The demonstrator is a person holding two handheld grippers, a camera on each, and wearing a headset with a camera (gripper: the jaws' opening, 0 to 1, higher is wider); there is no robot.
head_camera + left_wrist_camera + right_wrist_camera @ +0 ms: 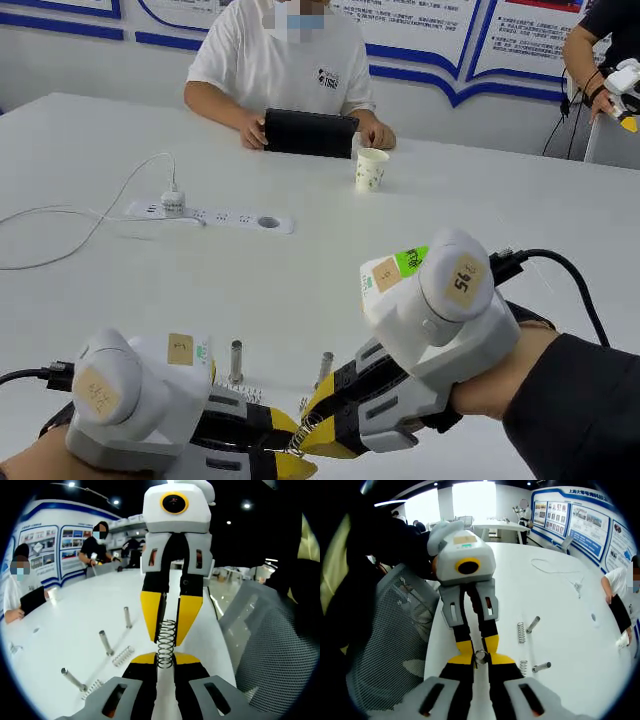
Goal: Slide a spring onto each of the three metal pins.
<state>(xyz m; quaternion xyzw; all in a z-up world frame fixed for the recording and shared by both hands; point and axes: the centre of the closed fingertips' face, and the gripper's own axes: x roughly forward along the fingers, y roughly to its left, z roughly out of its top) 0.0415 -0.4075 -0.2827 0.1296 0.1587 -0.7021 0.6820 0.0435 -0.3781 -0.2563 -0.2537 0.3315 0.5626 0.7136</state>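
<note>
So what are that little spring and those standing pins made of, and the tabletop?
The spring looks like thin bare steel wire: silvery, glinting coils. The pins seem solid metal, duller grey with a highlight along each shaft. The table is smooth matte white, probably laminate, though that's a guess.

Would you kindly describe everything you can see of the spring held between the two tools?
The spring is a slim coil of bare, silvery wire; its end shows as an open ring in the right gripper view. It runs straight between the two tools. The yellow-tipped jaws of the left tool pinch one end, and those of the right tool pinch the other. Nothing else touches it.
</note>
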